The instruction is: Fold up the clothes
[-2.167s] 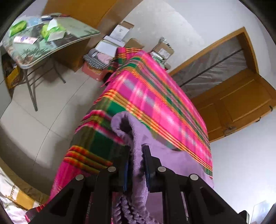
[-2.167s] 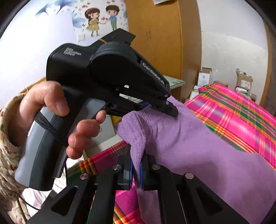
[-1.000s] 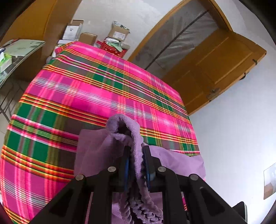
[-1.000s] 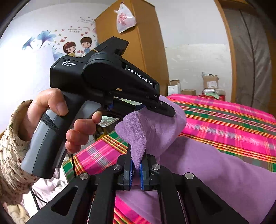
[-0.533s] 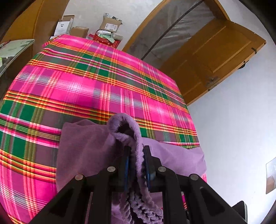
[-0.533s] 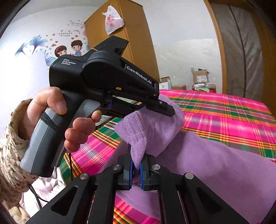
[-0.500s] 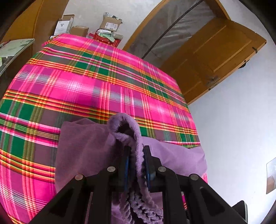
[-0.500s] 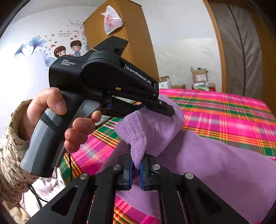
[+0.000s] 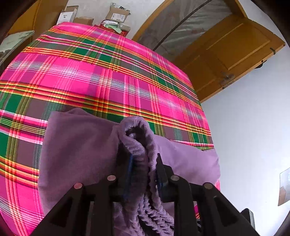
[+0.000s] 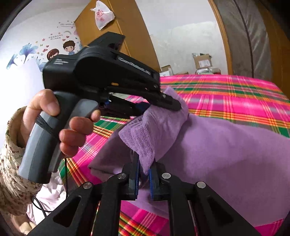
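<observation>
A purple fleece garment lies spread on the pink plaid bed. My left gripper is shut on a bunched ribbed edge of the garment and holds it a little above the bed. My right gripper has its jaws slightly parted around a fold of the same garment. The left gripper also shows in the right wrist view, held by a hand, pinching the cloth just beyond my right fingertips.
Cardboard boxes stand past the bed's far end. A wooden door is at the far right, a wooden wardrobe at the left. Pale cloth lies on the floor beside the bed.
Both grippers have come lower and further over the bed with the garment, which now lies more spread on it. The right jaws have parted slightly.
</observation>
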Demonstrator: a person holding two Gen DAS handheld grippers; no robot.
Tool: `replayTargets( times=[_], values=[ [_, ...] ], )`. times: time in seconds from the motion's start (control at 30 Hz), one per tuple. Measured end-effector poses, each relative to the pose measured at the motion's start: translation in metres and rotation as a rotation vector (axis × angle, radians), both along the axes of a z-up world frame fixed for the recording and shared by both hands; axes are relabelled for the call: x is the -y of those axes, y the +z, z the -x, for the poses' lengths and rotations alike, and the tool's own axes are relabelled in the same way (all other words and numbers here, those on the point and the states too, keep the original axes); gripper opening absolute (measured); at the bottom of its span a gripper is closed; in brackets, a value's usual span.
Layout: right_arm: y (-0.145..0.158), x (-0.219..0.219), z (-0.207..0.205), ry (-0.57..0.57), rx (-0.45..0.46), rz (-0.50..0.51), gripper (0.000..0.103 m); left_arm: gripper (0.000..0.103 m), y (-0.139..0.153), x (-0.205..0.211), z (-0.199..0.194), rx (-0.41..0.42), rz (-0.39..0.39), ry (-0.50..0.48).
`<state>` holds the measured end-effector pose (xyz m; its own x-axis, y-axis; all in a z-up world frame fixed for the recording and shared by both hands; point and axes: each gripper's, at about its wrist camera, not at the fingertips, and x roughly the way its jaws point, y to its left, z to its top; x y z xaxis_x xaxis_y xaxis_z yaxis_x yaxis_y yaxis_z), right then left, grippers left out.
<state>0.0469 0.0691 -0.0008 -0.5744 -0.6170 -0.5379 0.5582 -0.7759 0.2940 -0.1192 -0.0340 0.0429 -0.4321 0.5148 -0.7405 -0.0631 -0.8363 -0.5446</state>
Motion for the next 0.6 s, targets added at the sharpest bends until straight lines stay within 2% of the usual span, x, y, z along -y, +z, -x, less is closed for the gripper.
replayTargets(
  times=[0.27,0.33,0.4,0.6],
  values=[
    [-0.007,-0.006,-0.003,-0.01,0.015,-0.015,0.017,0.033,0.012,0.007,-0.009,-0.046,-0.019,0.001],
    [-0.006,-0.008,-0.002,-0.021,0.014,-0.019,0.028,0.035,0.016,0.01,-0.013,-0.061,-0.031,0.005],
    [-0.007,-0.013,0.001,-0.033,0.022,-0.014,0.033,0.035,0.022,0.018,-0.017,-0.08,-0.044,0.009],
    [-0.008,-0.024,0.004,-0.036,0.049,0.03,0.036,0.037,0.023,0.042,-0.026,-0.096,-0.08,0.062]
  ],
)
